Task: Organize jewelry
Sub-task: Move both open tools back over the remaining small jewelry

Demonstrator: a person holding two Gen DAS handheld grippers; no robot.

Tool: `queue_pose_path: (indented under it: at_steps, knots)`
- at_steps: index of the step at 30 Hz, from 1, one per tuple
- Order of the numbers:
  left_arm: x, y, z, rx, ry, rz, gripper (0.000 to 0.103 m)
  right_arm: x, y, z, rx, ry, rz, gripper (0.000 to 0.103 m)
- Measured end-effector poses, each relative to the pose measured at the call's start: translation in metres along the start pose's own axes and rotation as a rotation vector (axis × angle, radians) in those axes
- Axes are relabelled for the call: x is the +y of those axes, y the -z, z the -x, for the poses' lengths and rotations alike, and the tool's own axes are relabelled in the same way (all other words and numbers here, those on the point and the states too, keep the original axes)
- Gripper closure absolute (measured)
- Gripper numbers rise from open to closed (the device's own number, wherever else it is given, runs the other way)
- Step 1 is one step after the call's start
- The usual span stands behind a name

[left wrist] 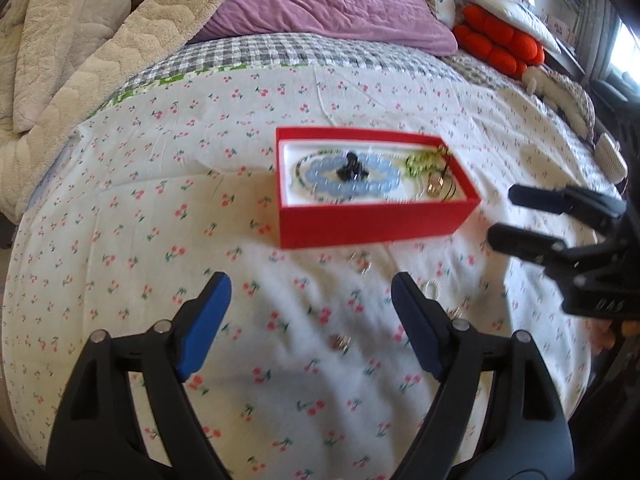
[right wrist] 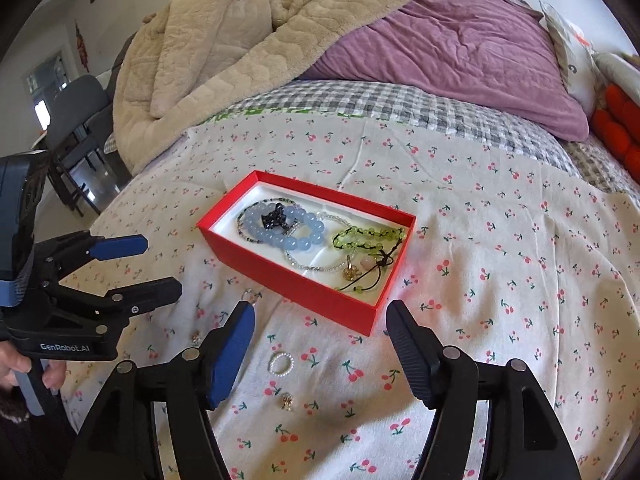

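Jaws of my right gripper (right wrist: pixel 320 344) stand apart, empty, above a pearl ring (right wrist: pixel 280 363) and gold earring (right wrist: pixel 287 401) on the cherry-print sheet (right wrist: pixel 500 280). My left gripper (left wrist: pixel 310 320) is likewise spread, holding nothing. Beyond sits the red box (right wrist: pixel 296 286), holding blue bead bracelet (right wrist: pixel 298 232) and green bead bracelet (right wrist: pixel 366 236).
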State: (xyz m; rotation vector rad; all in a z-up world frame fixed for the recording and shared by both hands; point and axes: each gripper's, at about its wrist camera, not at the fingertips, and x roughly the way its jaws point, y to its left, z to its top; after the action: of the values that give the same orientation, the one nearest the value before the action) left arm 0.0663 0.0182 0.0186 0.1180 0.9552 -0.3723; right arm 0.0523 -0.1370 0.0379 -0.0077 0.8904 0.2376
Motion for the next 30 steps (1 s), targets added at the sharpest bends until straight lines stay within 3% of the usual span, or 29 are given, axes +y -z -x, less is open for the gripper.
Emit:
queue_pose_path:
  at_steps: [6, 23, 30]
  knots:
    - [0.005, 0.017, -0.002, 0.037, -0.012, -0.012, 0.021, 0.006, 0.014, 0.001, 0.015, 0.01, 0.021, 0.026]
    - [-0.008, 0.055, -0.011, 0.1, -0.011, -0.167, 0.02, 0.028, 0.06, -0.013, 0.134, 0.02, 0.158, 0.025]
    - [-0.018, 0.059, -0.015, 0.11, 0.082, -0.187, 0.02, 0.036, 0.069, -0.021, 0.158, 0.018, 0.197, 0.025]
